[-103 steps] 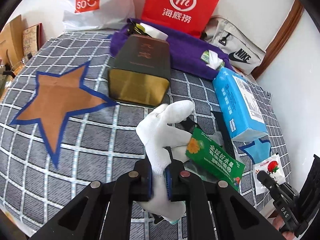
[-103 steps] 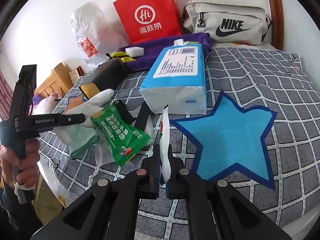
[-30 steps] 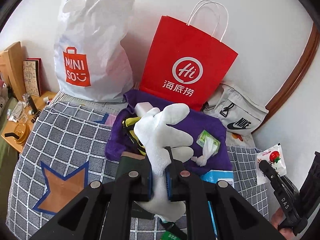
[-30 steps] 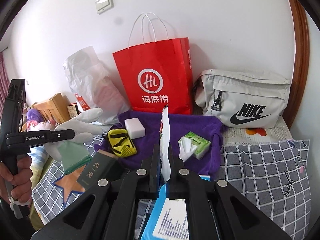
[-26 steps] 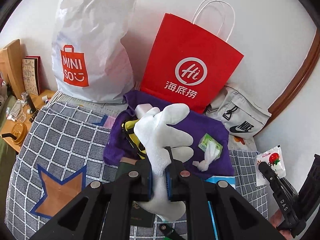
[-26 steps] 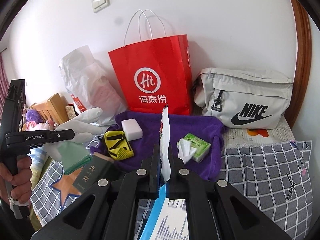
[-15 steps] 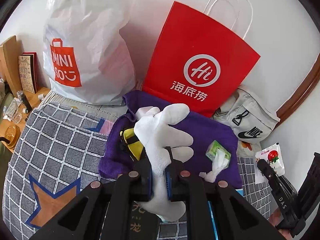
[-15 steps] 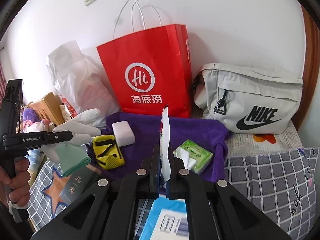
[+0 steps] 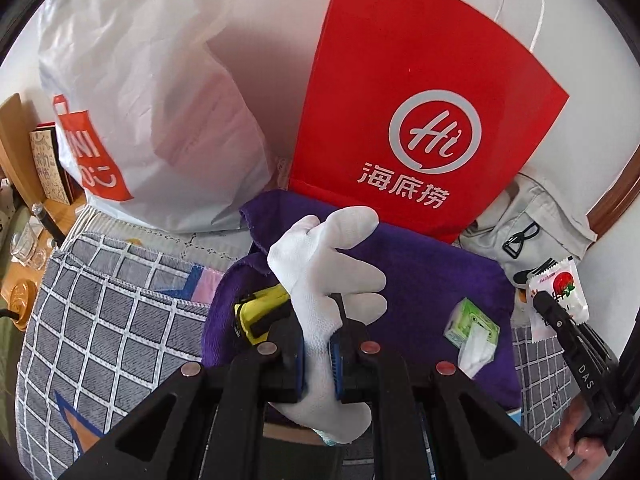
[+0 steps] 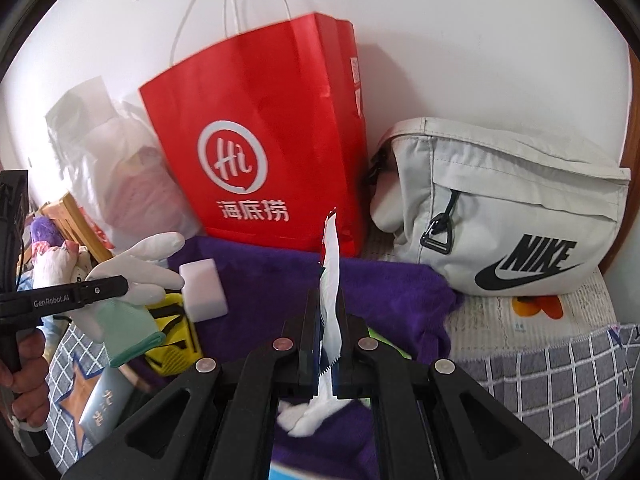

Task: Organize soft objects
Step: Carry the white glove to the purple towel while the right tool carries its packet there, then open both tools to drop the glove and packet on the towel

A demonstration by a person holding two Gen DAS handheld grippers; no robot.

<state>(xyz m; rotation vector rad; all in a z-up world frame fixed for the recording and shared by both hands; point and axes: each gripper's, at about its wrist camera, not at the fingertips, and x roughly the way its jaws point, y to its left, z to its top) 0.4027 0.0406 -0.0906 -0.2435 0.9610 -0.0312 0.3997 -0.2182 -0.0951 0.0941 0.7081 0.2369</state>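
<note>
My left gripper [image 9: 318, 354] is shut on a white glove [image 9: 324, 264] with a pale green cuff [image 10: 128, 332], held above the near edge of a purple towel [image 9: 432, 280]. My right gripper [image 10: 329, 354] is shut on a thin white sachet [image 10: 330, 280] with a strawberry print [image 9: 560, 296], upright over the same towel [image 10: 280, 280]. On the towel lie a white block [image 10: 202, 290], a yellow and black item [image 9: 260, 308] and a green tissue pack [image 9: 472, 326].
A red paper bag [image 10: 264, 152] and a white plastic bag [image 9: 148, 92] stand against the wall behind the towel. A grey Nike bag [image 10: 500, 208] lies at the right. A dark box [image 10: 102, 404] and an orange star patch [image 10: 72, 396] lie on the checked bedspread [image 9: 108, 320].
Both grippers have moved forward and lower toward the purple towel and the bags, which now loom larger. The glove and the sachet stay gripped as before.
</note>
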